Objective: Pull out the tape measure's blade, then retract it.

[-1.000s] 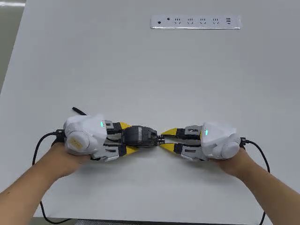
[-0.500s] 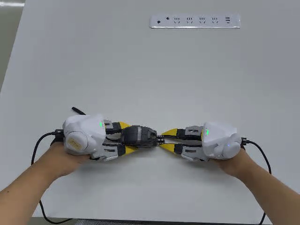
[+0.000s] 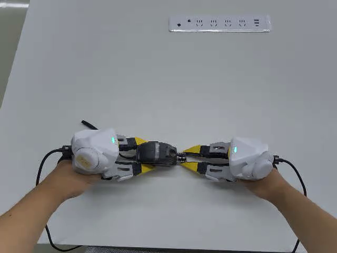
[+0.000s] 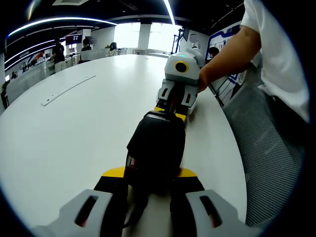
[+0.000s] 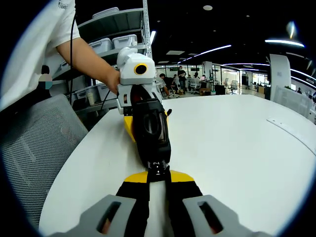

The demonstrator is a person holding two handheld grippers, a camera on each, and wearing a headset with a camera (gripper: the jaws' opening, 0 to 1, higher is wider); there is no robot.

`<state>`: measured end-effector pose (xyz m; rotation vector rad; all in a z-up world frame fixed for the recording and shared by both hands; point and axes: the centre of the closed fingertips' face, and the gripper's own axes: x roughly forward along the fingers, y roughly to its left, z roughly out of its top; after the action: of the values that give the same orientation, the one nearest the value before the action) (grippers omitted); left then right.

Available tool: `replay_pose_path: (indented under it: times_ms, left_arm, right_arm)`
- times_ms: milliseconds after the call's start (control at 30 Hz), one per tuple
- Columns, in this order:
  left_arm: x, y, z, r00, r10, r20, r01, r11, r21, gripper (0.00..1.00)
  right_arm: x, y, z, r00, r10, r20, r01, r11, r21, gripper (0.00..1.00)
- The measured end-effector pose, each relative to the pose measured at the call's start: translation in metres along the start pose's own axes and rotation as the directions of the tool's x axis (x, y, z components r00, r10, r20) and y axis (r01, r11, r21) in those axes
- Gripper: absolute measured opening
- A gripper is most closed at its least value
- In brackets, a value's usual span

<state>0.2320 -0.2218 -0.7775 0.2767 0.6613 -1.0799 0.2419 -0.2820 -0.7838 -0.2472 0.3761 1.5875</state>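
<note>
The dark tape measure (image 3: pixel 156 152) lies on the white table (image 3: pixel 158 79) near its front edge. My left gripper (image 3: pixel 143 154) is shut on its case, which sits between the yellow-tipped jaws in the left gripper view as tape measure (image 4: pixel 155 145) and left gripper (image 4: pixel 150 174). From the right, my right gripper (image 3: pixel 184 157) meets the case's mouth. In the right gripper view the right gripper (image 5: pixel 158 177) is shut on the blade's end hook (image 5: pixel 157 168), still close against the tape measure (image 5: pixel 151 126). Hardly any blade shows.
A white power strip (image 3: pixel 219 24) lies at the far side of the table. Black cables (image 3: pixel 45 163) trail from both grippers off the front edge. A mesh chair (image 5: pixel 44 148) and the person's body stand close to that edge.
The right hand and gripper body have drifted slightly to the right and rolled a little. The tape measure and the left gripper have stayed put.
</note>
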Motion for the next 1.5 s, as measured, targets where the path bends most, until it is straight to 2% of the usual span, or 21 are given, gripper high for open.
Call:
replay_pose_path:
  times_ms: [1500]
  left_arm:
    - [0.000, -0.001, 0.000, 1.0000, 0.001, -0.007, -0.001, 1.000, 0.002, 0.29]
  right_arm:
    - [-0.042, -0.002, -0.017, 0.9996, -0.029, -0.003, 0.029, 0.998, 0.049, 0.12]
